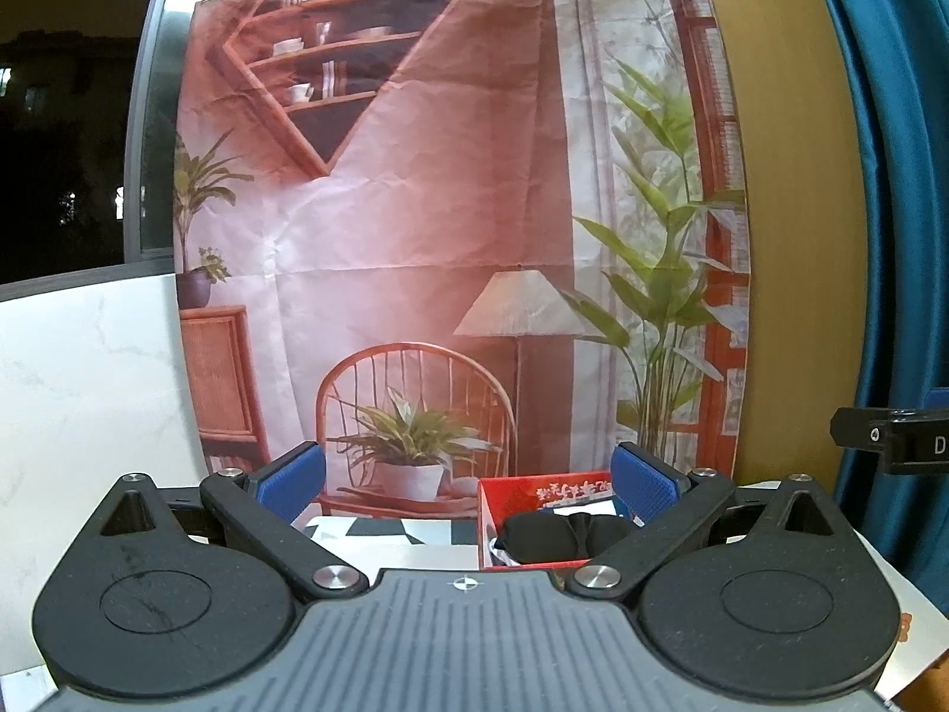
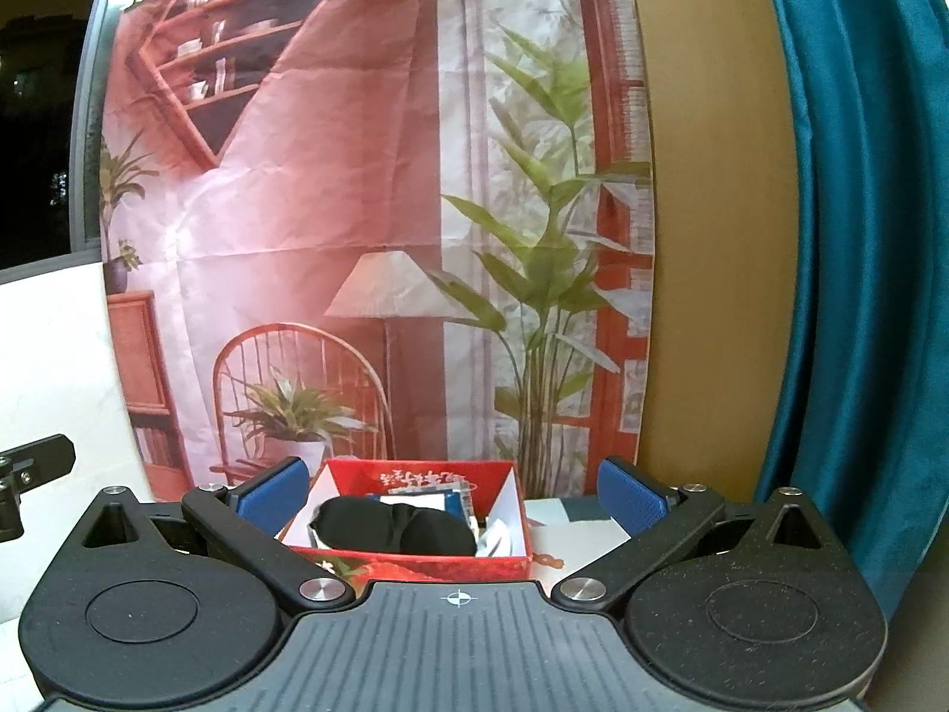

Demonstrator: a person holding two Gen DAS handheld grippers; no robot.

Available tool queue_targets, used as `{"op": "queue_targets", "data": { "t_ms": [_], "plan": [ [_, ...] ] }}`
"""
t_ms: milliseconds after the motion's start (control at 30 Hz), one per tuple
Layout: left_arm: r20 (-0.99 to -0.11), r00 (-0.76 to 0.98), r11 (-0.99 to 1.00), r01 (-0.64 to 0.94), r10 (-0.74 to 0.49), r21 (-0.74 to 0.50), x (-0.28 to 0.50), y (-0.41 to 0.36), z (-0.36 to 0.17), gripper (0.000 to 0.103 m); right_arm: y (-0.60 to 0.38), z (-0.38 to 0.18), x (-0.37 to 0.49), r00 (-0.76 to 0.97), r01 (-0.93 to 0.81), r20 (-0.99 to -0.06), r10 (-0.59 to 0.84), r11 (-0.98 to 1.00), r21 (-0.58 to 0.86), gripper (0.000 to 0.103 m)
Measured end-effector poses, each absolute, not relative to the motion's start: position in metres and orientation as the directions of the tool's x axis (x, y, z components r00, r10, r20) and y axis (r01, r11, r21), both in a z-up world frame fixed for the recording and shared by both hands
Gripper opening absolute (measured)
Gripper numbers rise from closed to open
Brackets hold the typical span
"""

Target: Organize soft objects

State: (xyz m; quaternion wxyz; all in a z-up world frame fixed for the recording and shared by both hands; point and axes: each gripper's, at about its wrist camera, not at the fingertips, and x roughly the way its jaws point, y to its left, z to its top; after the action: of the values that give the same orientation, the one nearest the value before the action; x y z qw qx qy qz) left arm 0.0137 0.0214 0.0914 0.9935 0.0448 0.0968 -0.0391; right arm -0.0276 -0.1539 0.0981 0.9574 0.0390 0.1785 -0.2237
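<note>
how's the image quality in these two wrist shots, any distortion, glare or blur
Left wrist view: strong fisheye bending, the backdrop edges bow outward; soft sheen on its creases; dark window at left; the red box with the black eye mask is fairly sharp. Right wrist view: same bowing on the teal curtain; slightly hazier; no heavy glare or motion blur.

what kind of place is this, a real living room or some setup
Likely a staged recording setup, not a real living room: the cosy room is a creased printed backdrop hung on hooks, beside a teal curtain, with a red box on the table.
</note>
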Motion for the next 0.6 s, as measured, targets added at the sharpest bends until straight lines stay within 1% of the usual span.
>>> {"op": "queue_targets", "data": {
  "t_ms": [600],
  "plan": [
    [-0.212,0.974,0.993,0.092,-0.075,0.071,0.0147,0.0253,0.0898,0.103,-0.1531,0.0954,-0.0243,0.828,0.447,-0.373,-0.419,0.895,-0.014,0.103]
  ]
}}
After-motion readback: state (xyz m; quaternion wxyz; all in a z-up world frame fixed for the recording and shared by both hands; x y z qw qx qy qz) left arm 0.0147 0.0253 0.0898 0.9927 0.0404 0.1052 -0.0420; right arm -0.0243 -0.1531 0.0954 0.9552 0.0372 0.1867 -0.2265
